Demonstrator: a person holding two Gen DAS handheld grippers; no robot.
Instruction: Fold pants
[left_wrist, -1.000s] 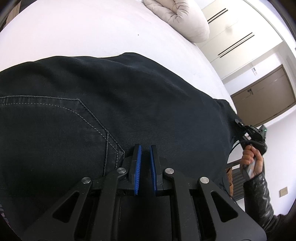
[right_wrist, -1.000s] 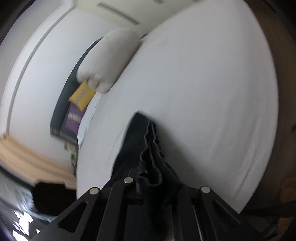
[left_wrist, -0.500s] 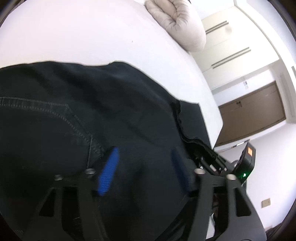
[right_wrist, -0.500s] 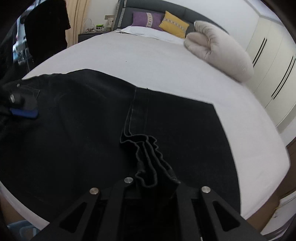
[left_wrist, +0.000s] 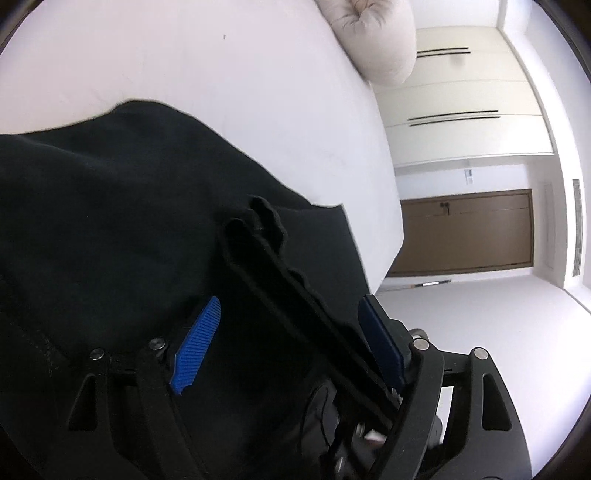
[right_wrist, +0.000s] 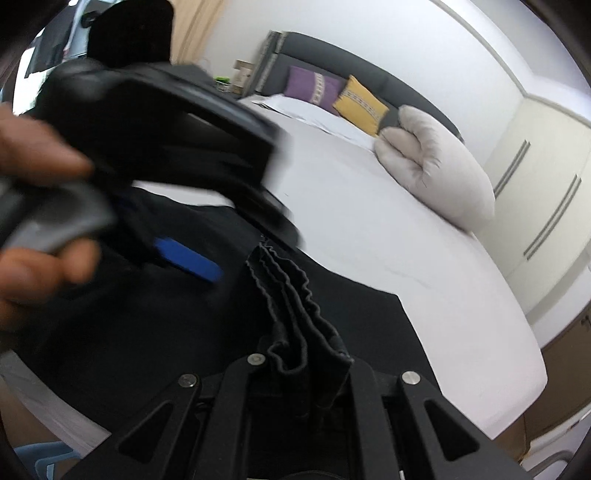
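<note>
A bedroom with a wide white bed (left_wrist: 258, 92) fills both views, its sheet spread beneath everything. The left gripper (left_wrist: 291, 343) stands with its blue-padded jaws spread wide, holding nothing; between them runs the black frame of the right gripper (right_wrist: 306, 365), crossing the gap at a slant. The right gripper's jaws are clamped on a bunched, pleated hem of the black pants (right_wrist: 295, 295), the gathered folds rising straight out ahead of its fingertips. The rest of the pants (left_wrist: 110, 221) lies flat on the sheet beneath and ahead of both sets of jaws, a straight edge reaching toward the bed's near corner. In the right wrist view the left gripper shows blurred just to the left of the hem, one blue pad (right_wrist: 188, 260) just beside it. Farther off lie a rolled beige duvet (right_wrist: 436, 166), purple and yellow cushions (right_wrist: 358, 103) against a dark headboard, cream wardrobe doors (left_wrist: 461, 92) and a brown door (left_wrist: 469, 232).
</note>
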